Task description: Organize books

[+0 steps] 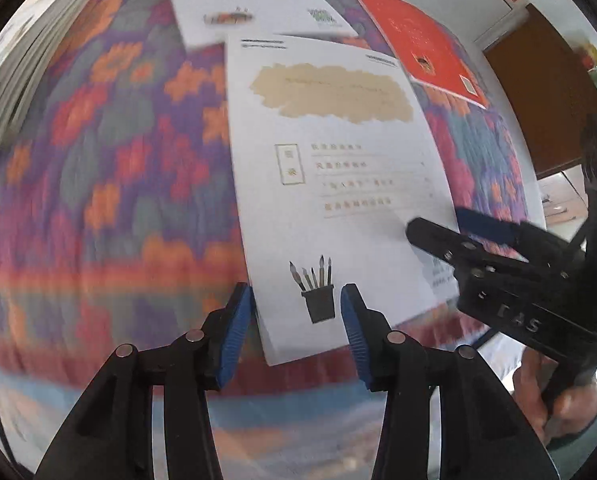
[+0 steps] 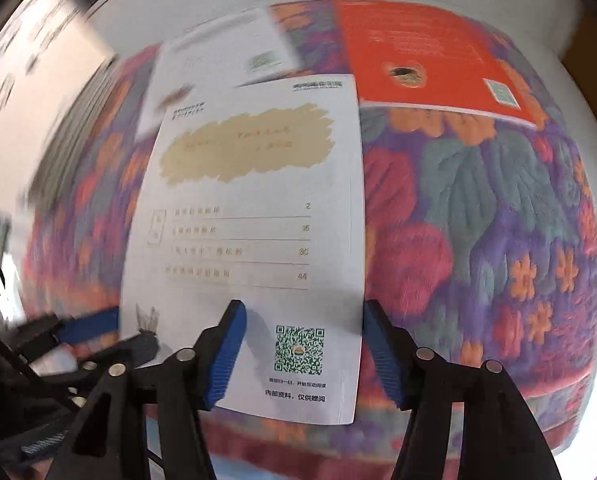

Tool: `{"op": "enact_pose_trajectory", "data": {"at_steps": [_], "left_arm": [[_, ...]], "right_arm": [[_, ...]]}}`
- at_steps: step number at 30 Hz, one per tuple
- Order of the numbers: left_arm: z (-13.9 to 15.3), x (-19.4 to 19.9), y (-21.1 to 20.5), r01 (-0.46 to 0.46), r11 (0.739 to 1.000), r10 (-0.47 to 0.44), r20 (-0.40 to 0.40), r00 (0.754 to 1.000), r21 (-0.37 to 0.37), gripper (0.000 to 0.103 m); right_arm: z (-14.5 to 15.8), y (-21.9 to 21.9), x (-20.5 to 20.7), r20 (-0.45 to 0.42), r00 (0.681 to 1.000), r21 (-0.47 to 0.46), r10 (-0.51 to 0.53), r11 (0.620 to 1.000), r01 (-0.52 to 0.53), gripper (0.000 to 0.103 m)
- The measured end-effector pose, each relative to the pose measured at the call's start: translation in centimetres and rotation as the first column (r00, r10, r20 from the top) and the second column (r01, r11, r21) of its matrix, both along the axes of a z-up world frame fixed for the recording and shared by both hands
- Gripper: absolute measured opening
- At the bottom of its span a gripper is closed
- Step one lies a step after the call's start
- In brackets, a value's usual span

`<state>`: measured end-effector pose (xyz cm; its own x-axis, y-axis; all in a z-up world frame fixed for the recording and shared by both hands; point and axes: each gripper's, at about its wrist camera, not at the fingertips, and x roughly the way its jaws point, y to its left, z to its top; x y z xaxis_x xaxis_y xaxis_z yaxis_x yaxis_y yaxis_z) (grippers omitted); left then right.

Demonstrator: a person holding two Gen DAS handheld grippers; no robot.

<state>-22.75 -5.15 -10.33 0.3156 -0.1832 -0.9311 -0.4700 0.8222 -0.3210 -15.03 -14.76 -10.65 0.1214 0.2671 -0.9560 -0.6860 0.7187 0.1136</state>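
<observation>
Two grippers, both apart, nothing gripped. Left wrist: my left gripper (image 1: 297, 330) straddles the white booklet (image 1: 330, 184) at its near-left corner, near the cloth's (image 1: 98, 200) front edge; slide one pad under. Right wrist: my right gripper (image 2: 304, 354) spans the near-right corner; close together, lift level.

Bare cloth (image 1: 110, 184) leftward — red book (image 1: 418, 40) rightward

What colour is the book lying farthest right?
Red-orange book; clearest in the right wrist view.
</observation>
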Motion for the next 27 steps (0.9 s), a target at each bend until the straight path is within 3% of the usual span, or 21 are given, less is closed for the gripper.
{"op": "enact_pose_trajectory", "data": {"at_steps": [2, 6, 9, 11, 14, 17, 22, 23, 25, 27], "left_arm": [[-0.1, -0.4, -0.2, -0.017, 1.000, 0.017, -0.003, 1.000, -0.011, 0.042], [0.8, -1.3, 0.3, -0.063, 0.997, 0.064, 0.014, 0.998, -0.045, 0.039], [0.4, -1.5, 1.3, -0.103, 0.988, 0.107, 0.023, 0.994, -0.112, 0.039], [-0.6, -1.2, 1.1, -0.110, 0.984, 0.113, 0.011, 0.994, -0.141, 0.039], [-0.3, -1.3, 0.8, -0.100, 0.988, 0.102, 0.012, 0.995, -0.117, 0.039], [-0.4, -1.1, 0.7, -0.093, 0.987, 0.096, 0.018, 0.995, -0.131, 0.039], [-0.4, -3.5, 2.2, -0.106, 0.978, 0.114, 0.032, 0.993, -0.179, 0.040], [-0.4, -3.6, 2.4, -0.106, 0.975, 0.115, 0.036, 0.993, -0.195, 0.043], [-0.7, -3.9, 3.0, -0.106, 0.963, 0.122, 0.052, 0.991, -0.248, 0.046], [-1.1, -4.2, 4.1, -0.107, 0.944, 0.129, 0.052, 0.990, -0.313, 0.045]], "right_arm": [[0.0, -0.5, 0.1, -0.005, 1.000, 0.006, 0.005, 1.000, -0.005, 0.059], [0.3, -1.9, 1.9, -0.022, 0.994, 0.046, -0.108, 0.993, 0.109, 0.054], [0.2, -2.2, 2.0, -0.015, 0.991, 0.069, -0.130, 0.989, 0.130, 0.054], [0.1, -1.6, 2.5, -0.044, 0.992, 0.088, -0.117, 0.989, 0.121, 0.054], [0.2, -1.4, 1.8, -0.082, 0.991, 0.093, -0.103, 0.990, 0.110, 0.054], [0.7, -1.9, 3.2, -0.177, 0.978, 0.128, -0.113, 0.982, 0.137, 0.054], [4.3, -2.9, 3.0, -0.258, 0.966, 0.296, -0.017, 0.950, 0.096, 0.054], [4.8, -3.2, 3.3, -0.323, 0.946, 0.367, 0.016, 0.924, 0.110, 0.054], [4.4, -3.4, 3.8, -0.491, 0.867, 0.492, 0.086, 0.849, 0.195, 0.053], [3.7, -3.5, 3.9, -0.590, 0.798, 0.555, 0.127, 0.781, 0.287, 0.053]]}}
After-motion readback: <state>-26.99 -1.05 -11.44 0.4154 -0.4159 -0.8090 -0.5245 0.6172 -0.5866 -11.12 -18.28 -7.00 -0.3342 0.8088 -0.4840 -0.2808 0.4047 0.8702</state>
